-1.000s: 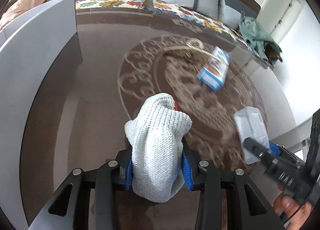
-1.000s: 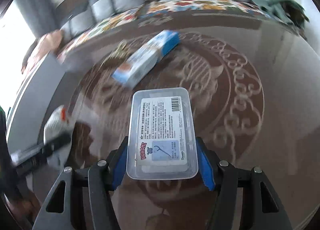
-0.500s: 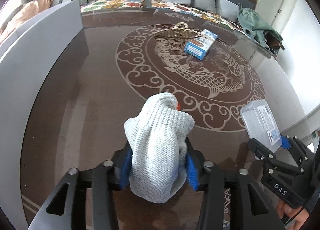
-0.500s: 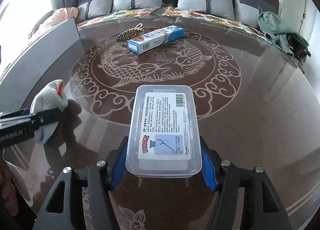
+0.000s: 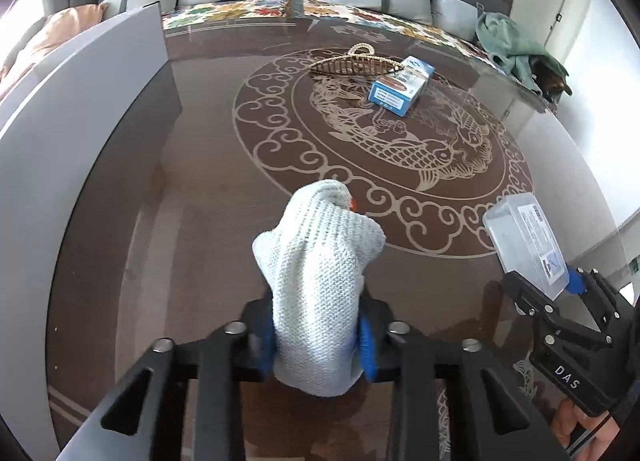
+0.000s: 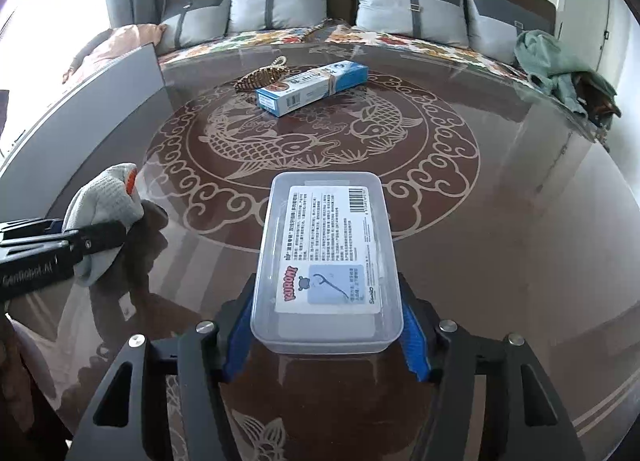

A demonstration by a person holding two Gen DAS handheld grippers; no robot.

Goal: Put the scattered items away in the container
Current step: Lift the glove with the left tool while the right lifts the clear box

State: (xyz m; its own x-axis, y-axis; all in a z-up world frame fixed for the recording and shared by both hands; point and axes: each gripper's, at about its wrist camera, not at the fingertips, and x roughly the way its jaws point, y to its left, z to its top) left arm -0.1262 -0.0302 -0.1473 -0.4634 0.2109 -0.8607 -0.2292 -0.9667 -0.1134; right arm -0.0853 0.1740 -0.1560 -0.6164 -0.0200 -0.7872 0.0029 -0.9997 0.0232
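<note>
We are pinching a white knitted glove point(image 5: 320, 293) in our left gripper point(image 5: 318, 335), the jaws closing on the bunched fabric, which is sticking up and forward past the blue pads point(image 5: 366, 341). Our right gripper point(image 6: 326, 335) is clamping a clear plastic box point(image 6: 328, 261) by its long sides, jaws closing on it, its printed label facing up.

Both things are hanging above the glass tabletop point(image 6: 500, 221), which is showing a brown fish-and-scroll pattern underneath. Farther out, near the far rim of that pattern, a blue toothpaste carton point(image 6: 312, 89) is lying just beside a small woven basket point(image 6: 262, 77); whether they are touching we cannot tell. A grey panel point(image 5: 80, 109) is standing along the left edge. Beyond the table a sofa with grey cushions point(image 6: 280, 1) is running across the room, a green cloth point(image 6: 560, 65) heaped at its right end.
</note>
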